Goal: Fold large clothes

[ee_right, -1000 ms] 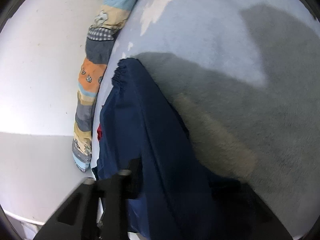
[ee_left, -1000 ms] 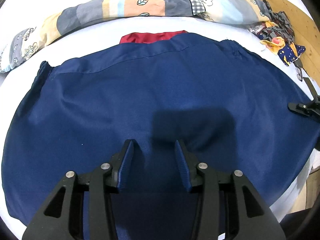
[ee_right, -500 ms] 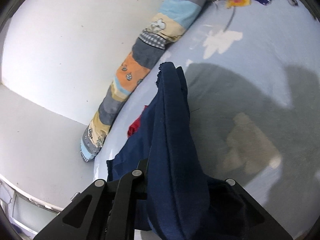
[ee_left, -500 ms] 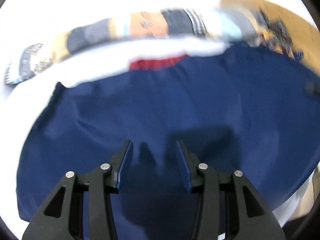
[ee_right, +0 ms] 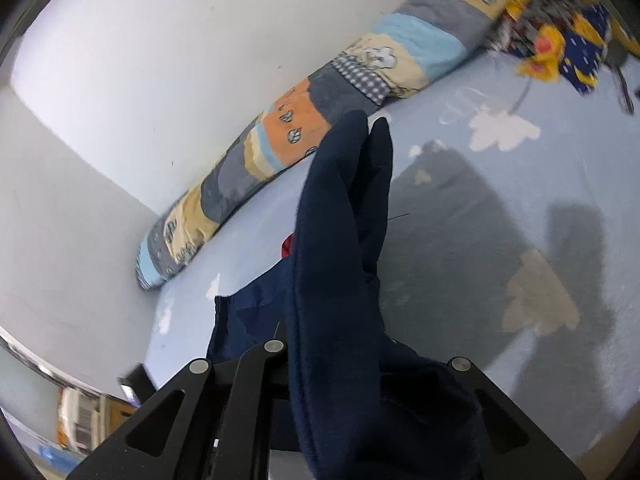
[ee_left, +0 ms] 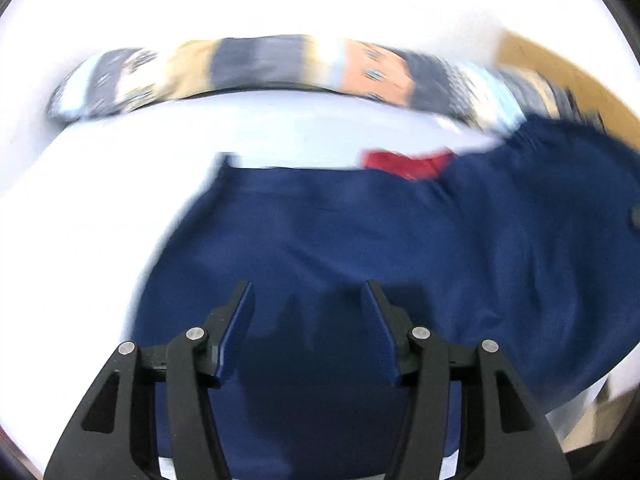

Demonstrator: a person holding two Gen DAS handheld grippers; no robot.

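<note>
Navy cotton garment (ee_right: 340, 280) now hangs lifted at frame centre, pinched in my right gripper (ee_right: 336, 392); my left gripper (ee_left: 308, 320) is opening, empty, so the fold has begun.

One navy garment (ee_left: 400, 248), one red garment (ee_left: 404, 164), one patchwork bolster (ee_right: 304, 136), two grippers.

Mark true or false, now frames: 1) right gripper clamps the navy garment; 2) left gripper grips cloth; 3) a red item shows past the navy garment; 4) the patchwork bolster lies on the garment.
1) True: the right gripper is shut on the navy blue fabric garment, which drapes up from it.
2) False: the left gripper is opening, nothing between its jaws.
3) True: red cloth.
4) False: the patchwork bolster pillow lies apart, by the wall.
</note>
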